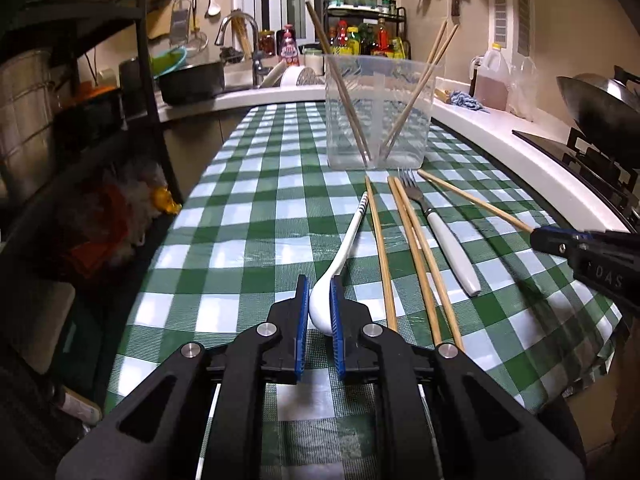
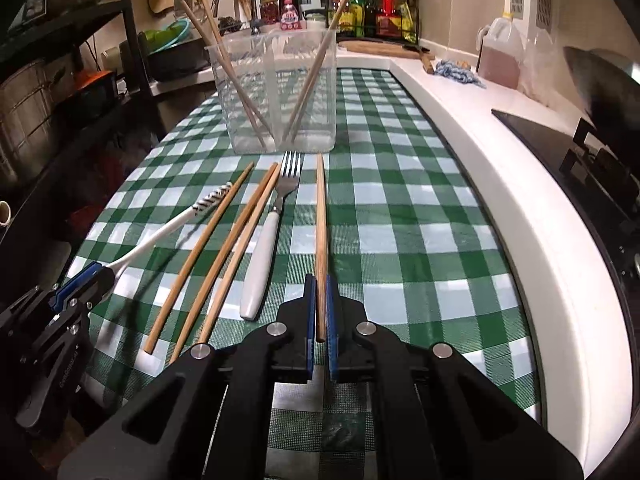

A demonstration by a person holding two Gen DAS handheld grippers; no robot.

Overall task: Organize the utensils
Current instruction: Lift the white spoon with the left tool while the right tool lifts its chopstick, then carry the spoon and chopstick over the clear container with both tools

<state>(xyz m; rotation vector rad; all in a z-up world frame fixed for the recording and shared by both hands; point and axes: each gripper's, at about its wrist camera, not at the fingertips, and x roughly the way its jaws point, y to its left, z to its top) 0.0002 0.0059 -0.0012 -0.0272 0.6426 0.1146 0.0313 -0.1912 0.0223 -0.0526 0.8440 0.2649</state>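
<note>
The clear plastic container (image 1: pixel 378 112) stands at upper centre of the left wrist view on the green checked tablecloth (image 1: pixel 248 216), already holding chopsticks that lean to either side; it looks light and could slide or tip if a utensil is jabbed against its wall, so pieces are best lowered in from above. Below it, in the middle of the frame, lie the loose utensils side by side. The fork (image 2: pixel 267 240), with a metal head and smooth white handle, looks the heaviest and slickest of them, and is best pinched on the handle near the neck. The white ceramic spoon (image 1: pixel 338 264) is stiff, glossy and chippable; the left gripper (image 1: pixel 320 300) is closed on its bowl end, a rounded spot that may slip. The right gripper (image 2: pixel 320 304) is pinched narrow on the near end of a single wooden chopstick (image 2: pixel 321 232), light, rigid and grippy, though held so far back its tip may swing. Three more bamboo chopsticks (image 2: pixel 224 256) lie at lower left centre.
</note>
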